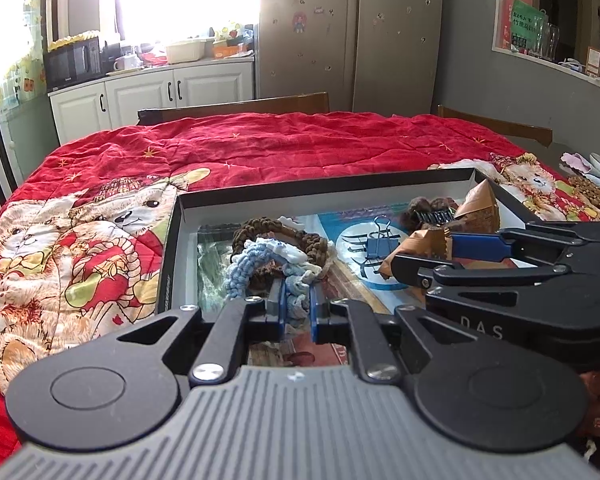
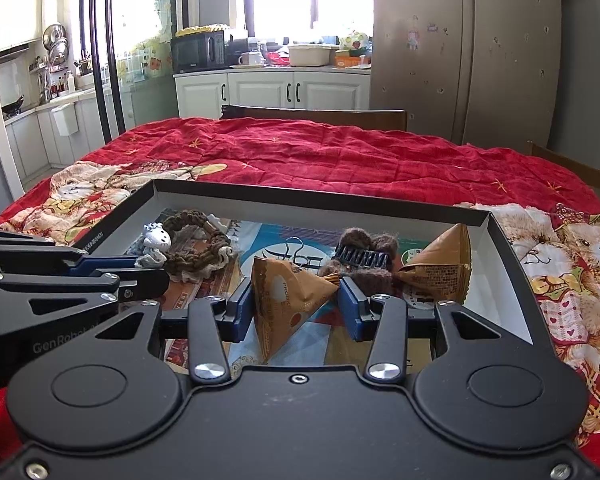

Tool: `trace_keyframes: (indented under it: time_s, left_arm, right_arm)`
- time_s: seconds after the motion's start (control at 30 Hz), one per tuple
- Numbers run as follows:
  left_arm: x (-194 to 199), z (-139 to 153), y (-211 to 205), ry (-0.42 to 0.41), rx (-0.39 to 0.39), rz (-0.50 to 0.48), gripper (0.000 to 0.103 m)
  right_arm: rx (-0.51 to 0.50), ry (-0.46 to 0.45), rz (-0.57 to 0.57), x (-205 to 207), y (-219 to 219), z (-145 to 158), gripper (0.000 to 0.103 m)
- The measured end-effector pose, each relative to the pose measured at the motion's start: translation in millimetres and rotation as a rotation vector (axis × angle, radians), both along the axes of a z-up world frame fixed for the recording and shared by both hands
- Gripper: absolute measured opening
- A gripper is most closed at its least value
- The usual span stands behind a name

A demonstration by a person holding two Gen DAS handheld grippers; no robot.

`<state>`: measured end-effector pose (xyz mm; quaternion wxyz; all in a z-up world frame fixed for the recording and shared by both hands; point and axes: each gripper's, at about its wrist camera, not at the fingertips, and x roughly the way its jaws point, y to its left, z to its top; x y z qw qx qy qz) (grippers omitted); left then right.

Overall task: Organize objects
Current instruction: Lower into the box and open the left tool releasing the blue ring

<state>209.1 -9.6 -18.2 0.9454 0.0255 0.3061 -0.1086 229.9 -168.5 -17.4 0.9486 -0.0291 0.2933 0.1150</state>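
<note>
A shallow black box (image 1: 168,264) (image 2: 504,236) lies on the red quilt. My left gripper (image 1: 299,310) is shut on a blue and white hair scrunchie (image 1: 260,264) over the box's left part, next to a brown scrunchie (image 1: 284,232) (image 2: 196,248). My right gripper (image 2: 296,308) has its jaws apart around an orange pyramid snack packet (image 2: 288,304), which stands between the pads; it also shows in the left wrist view (image 1: 448,256). A second orange packet (image 2: 440,268), a brown furry hair claw (image 2: 364,256) and a blue binder clip (image 1: 376,240) lie in the box.
The red teddy-bear quilt (image 1: 260,148) covers the table around the box. A brown scrunchie (image 1: 592,192) and pale items lie on the quilt at the far right. Wooden chair backs (image 2: 320,114) stand behind the table. Kitchen cabinets and a fridge are further back.
</note>
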Motion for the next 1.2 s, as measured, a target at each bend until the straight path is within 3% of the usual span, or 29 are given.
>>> trace_keyframes:
  time_s: [1.2]
  left_arm:
    - [3.0, -7.0, -2.0, 0.021, 0.015, 0.002, 0.020]
  right_arm:
    - [-0.039, 0.011, -0.006, 3.1, 4.7, -0.5, 0.044]
